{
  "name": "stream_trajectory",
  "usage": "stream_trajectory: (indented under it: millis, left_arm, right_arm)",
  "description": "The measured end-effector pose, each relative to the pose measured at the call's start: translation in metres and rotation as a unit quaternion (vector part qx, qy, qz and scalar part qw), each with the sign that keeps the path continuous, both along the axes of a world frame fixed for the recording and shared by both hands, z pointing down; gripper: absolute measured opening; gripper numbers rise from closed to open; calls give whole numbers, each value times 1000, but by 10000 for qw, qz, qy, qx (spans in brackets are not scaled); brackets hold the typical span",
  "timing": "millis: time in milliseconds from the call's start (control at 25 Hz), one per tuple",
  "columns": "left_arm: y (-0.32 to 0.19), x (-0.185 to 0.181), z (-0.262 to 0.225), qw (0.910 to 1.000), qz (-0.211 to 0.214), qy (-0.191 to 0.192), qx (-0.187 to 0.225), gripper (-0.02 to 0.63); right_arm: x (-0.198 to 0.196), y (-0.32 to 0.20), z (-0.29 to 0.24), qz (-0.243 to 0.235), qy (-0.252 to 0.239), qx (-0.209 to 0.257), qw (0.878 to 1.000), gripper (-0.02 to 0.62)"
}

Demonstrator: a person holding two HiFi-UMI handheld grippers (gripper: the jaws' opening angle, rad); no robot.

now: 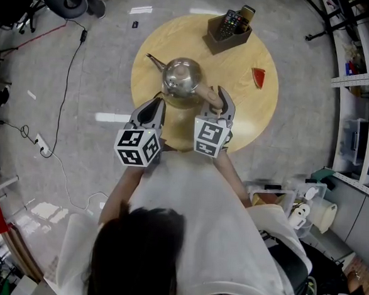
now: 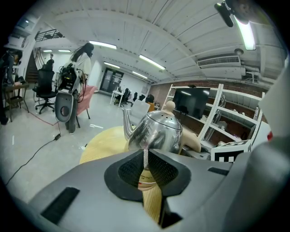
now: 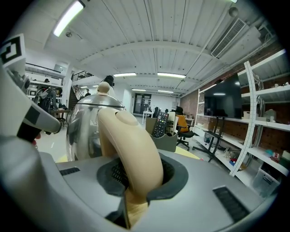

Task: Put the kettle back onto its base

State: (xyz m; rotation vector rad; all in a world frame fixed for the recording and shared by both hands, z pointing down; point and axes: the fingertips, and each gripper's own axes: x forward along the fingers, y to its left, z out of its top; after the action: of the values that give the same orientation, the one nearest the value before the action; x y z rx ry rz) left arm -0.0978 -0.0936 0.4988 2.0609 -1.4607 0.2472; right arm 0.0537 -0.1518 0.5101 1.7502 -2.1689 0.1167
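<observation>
Steel kettle (image 1: 182, 79), one, above one round wooden table (image 1: 261, 114), handle (image 3: 131, 149) clenched in right gripper (image 1: 220, 107); left gripper (image 1: 154, 107) closed, empty.

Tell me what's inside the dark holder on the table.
Two remote controls stand in the holder, tops sticking out. Its walls hide their lower ends and anything lying at the bottom.

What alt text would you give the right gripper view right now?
The right gripper has its jaws closed on the kettle's beige handle, with the steel kettle body just behind. Farther back, a grey holder carries remote controls.
</observation>
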Motion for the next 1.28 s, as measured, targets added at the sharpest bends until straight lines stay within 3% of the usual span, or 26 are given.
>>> stream_trajectory:
  millis: [520,760,1280]
  left_arm:
    - [4,6,-1,10000,-10,21,-3,51]
    - [3,3,0,9999,-95,37,4,51]
    - [7,2,-1,9999,-128,70,4,51]
  right_arm:
    - [7,10,11,329,-396,-178,9985,81]
    - [-4,10,16,27,-11,-131,9999,80]
    - [-3,12,19,48,-71,-201,9998,80]
